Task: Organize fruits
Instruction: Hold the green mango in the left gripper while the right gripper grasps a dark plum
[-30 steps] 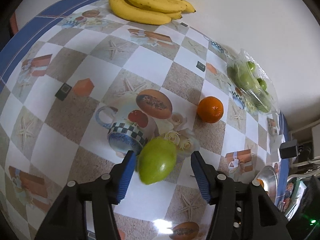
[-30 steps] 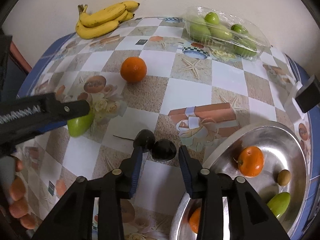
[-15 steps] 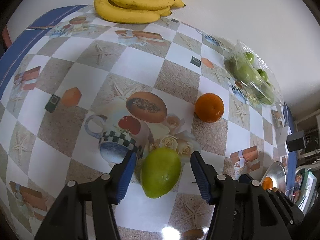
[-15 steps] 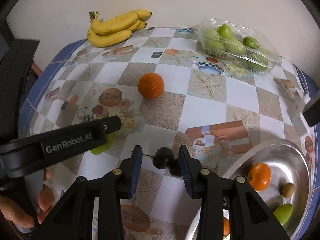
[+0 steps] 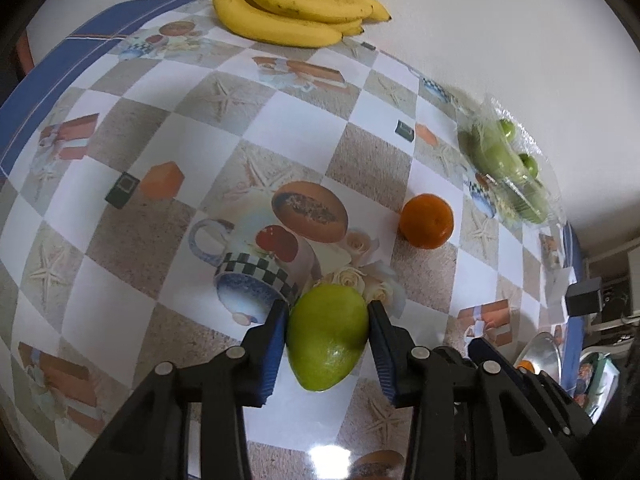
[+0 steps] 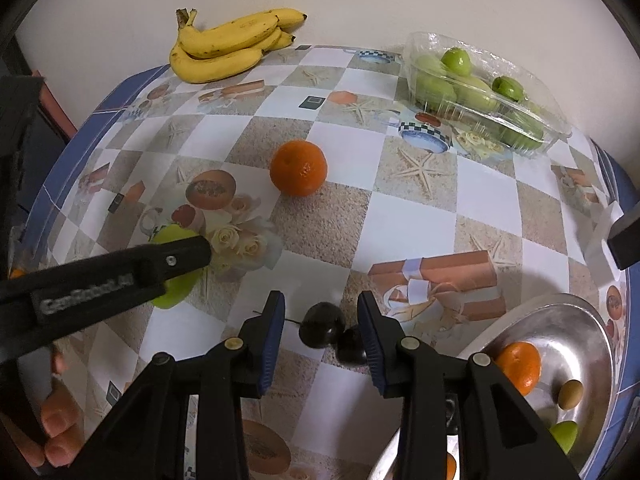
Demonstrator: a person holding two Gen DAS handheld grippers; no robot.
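Observation:
A green mango-like fruit lies on the patterned tablecloth, and my left gripper is closing on it, its blue pads touching both sides. In the right wrist view the same fruit shows under the left gripper's black finger. My right gripper stands open around two dark cherries on the cloth. The nearer cherry touches the right pad, and a gap remains at the left pad. An orange sits loose mid-table.
A bunch of bananas lies at the far edge by the wall. A clear plastic box of green fruits stands far right. A metal bowl at near right holds an orange and small fruits. A person's fingers show bottom left.
The left jaws have narrowed from well apart to touching the green fruit on both sides. The right gripper keeps the same width with the cherries between its fingers.

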